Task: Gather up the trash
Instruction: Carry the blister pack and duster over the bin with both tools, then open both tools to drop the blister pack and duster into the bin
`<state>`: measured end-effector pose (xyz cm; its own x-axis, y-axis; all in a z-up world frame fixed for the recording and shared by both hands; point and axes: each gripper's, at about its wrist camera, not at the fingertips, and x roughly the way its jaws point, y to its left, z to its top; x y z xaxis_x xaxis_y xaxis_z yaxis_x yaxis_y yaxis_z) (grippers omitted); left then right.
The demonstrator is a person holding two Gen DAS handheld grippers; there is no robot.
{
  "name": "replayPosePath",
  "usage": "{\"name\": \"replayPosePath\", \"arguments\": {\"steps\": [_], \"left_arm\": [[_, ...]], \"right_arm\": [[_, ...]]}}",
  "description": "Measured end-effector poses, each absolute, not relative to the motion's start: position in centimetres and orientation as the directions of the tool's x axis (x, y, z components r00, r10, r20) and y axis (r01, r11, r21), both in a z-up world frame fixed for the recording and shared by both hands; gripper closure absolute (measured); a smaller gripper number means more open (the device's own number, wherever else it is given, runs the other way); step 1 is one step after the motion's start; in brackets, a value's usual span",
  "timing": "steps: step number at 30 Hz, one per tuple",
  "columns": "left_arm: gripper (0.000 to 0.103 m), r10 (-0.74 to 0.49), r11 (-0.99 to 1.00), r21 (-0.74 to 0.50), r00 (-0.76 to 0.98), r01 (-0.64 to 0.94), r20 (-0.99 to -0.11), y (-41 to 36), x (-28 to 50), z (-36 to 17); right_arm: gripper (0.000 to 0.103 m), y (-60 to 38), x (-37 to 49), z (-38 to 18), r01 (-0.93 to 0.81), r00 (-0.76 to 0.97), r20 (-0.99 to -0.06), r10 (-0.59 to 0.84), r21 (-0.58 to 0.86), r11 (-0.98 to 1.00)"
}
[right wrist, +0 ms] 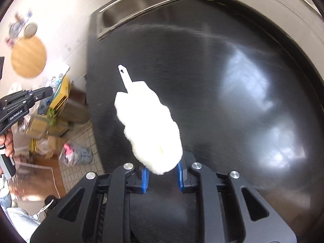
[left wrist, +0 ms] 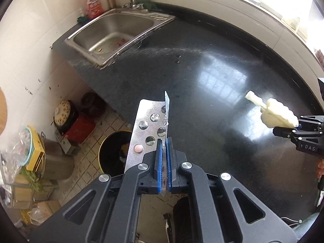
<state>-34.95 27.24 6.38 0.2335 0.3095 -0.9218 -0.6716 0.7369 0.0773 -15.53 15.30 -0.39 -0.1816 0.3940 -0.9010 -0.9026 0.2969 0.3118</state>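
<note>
Left claw (left wrist: 164, 141) tilts steeply downward, clamping a blister pack (left wrist: 145, 129).

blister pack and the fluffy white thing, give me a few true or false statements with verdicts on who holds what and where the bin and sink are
1. The left tongs are shut on the blister pack. True.
2. Every pocket of the blister pack is empty. False: one pink pill shows.
3. The right tongs hold the white fluffy brush. True.
4. The brush lies on the counter. False: it is held above it.
5. The trash bin stands on the floor beside the counter. True.
6. The sink is full of dishes. False: only small scraps show.
</note>
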Motion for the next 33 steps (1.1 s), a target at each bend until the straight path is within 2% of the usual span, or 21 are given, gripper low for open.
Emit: {"name": "replayPosePath", "arguments": {"steps": [10,20,33], "left_arm": [[0.1,0.288,0.639,0.008,0.229,-0.769,-0.93,31.9,-43.7,5.3],[0.1,0.246,0.523,-0.054,0.212,-0.85,-0.946,35.6,-50.4,2.7],[0.1,0.137,0.402,-0.169,0.242,-0.9,-0.961,39.4,-53.3,-4.2]], "right_arm": [[0.081,28.1,-25.9,-0.7,-0.955,-0.244,-0.907,0.344,0.286,0.076],[0.081,35.4,-32.2,-3.2,-0.966,-0.257,-0.933,0.25,0.25,-0.062],[0.081,41.4,-37.5,-6.1,-0.959,-0.245,-0.961,0.129,0.221,-0.18]]}}
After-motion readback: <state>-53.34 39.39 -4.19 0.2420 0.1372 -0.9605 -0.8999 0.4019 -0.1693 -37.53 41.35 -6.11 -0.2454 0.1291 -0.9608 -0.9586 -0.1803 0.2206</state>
